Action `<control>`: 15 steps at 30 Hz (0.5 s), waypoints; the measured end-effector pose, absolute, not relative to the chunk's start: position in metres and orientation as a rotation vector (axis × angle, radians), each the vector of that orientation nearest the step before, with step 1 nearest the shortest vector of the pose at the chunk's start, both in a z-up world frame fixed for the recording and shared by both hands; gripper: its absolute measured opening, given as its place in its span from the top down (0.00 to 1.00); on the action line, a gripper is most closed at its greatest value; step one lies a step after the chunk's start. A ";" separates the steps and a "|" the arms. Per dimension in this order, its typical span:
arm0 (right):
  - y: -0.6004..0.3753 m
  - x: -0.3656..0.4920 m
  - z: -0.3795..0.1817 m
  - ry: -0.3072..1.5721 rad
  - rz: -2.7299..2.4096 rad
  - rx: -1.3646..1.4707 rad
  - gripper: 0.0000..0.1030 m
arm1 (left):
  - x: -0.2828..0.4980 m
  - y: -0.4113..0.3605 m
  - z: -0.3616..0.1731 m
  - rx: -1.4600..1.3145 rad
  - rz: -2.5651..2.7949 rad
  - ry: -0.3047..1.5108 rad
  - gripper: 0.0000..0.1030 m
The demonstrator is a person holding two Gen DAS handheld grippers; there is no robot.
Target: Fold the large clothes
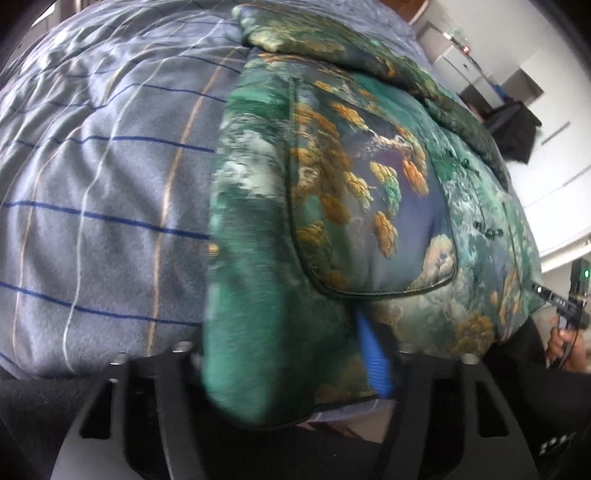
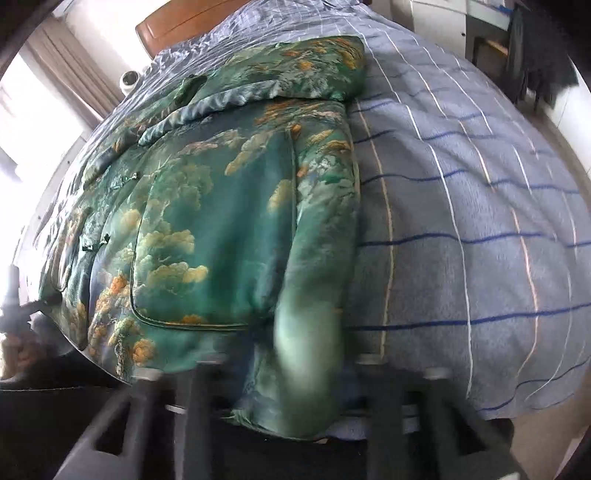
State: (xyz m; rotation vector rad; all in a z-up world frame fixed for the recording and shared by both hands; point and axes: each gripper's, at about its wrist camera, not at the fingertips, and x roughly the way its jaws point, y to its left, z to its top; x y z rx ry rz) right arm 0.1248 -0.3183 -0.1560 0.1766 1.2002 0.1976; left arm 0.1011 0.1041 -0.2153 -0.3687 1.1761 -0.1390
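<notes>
Looking through the left wrist view, the fingertips of the left gripper [image 1: 295, 369] are hidden: the hem of the green padded jacket [image 1: 332, 206] bulges between the two black fingers and covers their ends. A blue strip [image 1: 375, 354] shows at the hem; what it belongs to cannot be made out. The jaws stand partly closed with the hem fabric between them, and the cloth bunches there as if pinched. The jacket lies front-up, its large piped pocket [image 1: 376, 229] directly ahead of the gripper, its sleeve folded across the top. It rests on a grey-blue checked blanket [image 1: 103, 192]. At the far right edge, the right gripper [image 1: 570, 306] is cut off by the frame, with part of a hand [image 1: 565, 347] below it. White cabinets [image 1: 480, 70] stand behind.

In the right wrist view, motion blur smears the right gripper [image 2: 295, 376] and the jacket [image 2: 221, 206] fold nearest it. The jaws stand narrow, with a green fold of the jacket's side edge bunched between the fingers. The blanket [image 2: 480, 221] extends to the right. A wooden headboard [image 2: 192, 22] and curtains [image 2: 70, 62] appear at the top left; the window area is overexposed.
</notes>
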 end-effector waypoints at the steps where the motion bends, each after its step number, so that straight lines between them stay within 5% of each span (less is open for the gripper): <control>1: -0.316 0.125 -0.152 1.193 0.193 0.182 0.84 | 0.100 0.109 -0.214 -0.407 -0.137 1.177 0.59; 4: -0.308 0.124 -0.138 1.159 0.198 0.159 0.86 | 0.095 0.127 -0.214 -0.502 -0.144 1.165 0.80; 6: -0.306 0.123 -0.130 1.140 0.203 0.167 0.87 | 0.091 0.134 -0.211 -0.560 -0.154 1.148 0.86; 15: -0.309 0.116 -0.102 1.094 0.225 0.219 0.87 | 0.088 0.129 -0.176 -0.525 -0.170 1.081 0.90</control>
